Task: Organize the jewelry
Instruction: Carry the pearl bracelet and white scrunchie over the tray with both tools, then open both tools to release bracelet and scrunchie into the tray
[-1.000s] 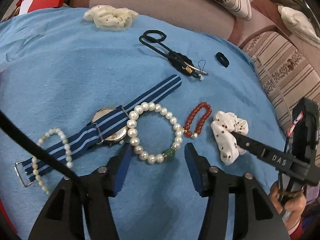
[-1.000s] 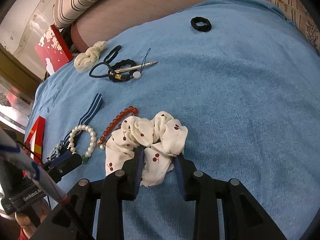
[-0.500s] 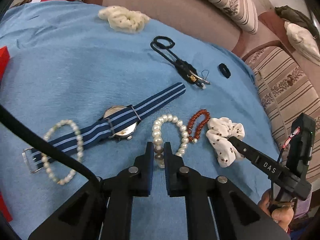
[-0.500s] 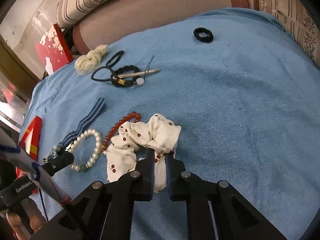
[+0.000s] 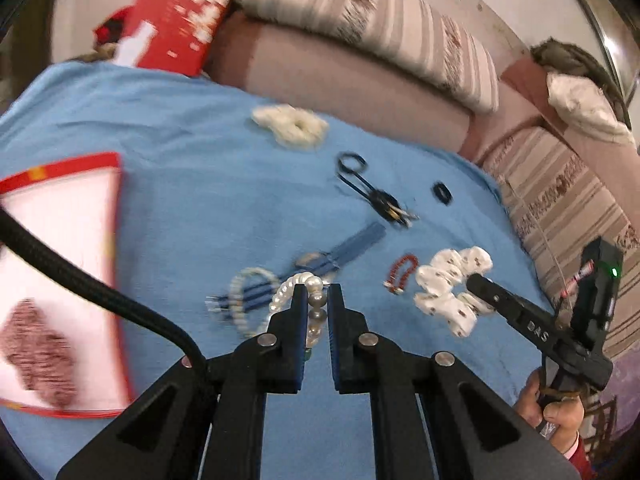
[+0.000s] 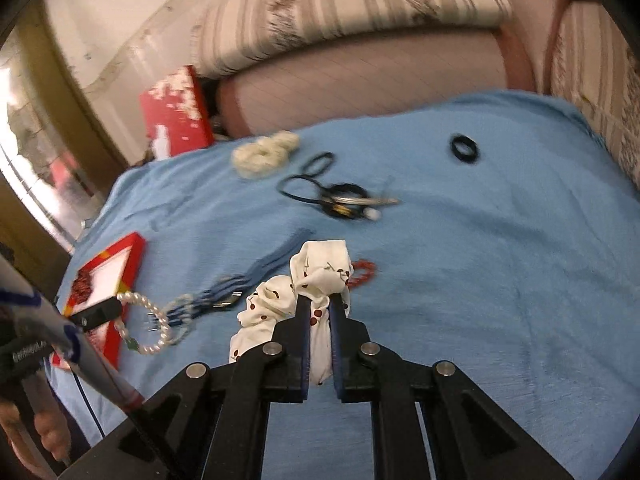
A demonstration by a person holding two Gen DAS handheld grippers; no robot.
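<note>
My left gripper (image 5: 318, 294) is shut on a white pearl bracelet (image 5: 288, 292), which hangs lifted above the blue cloth (image 5: 200, 200). The same bracelet (image 6: 150, 314) dangles from that gripper in the right wrist view. My right gripper (image 6: 319, 304) is shut on a white scrunchie with a cherry print (image 6: 320, 268), raised off the cloth; this scrunchie (image 5: 452, 284) also shows in the left wrist view. A blue striped watch (image 5: 320, 262), a second pearl bracelet (image 5: 250, 280) and a red bead bracelet (image 5: 400, 274) lie on the cloth below.
A red-rimmed box with a white inside (image 5: 60, 260) lies open at the left, something dark red in it. Further back lie a cream scrunchie (image 5: 290, 126), black hair ties with a clip (image 5: 372, 192) and a small black ring (image 5: 442, 193). A sofa (image 5: 340, 68) runs behind.
Both grippers closed, the left on the pearl bracelet and the right on the cherry scrunchie. Both then rose and pulled back, lifting their items off the cloth.
</note>
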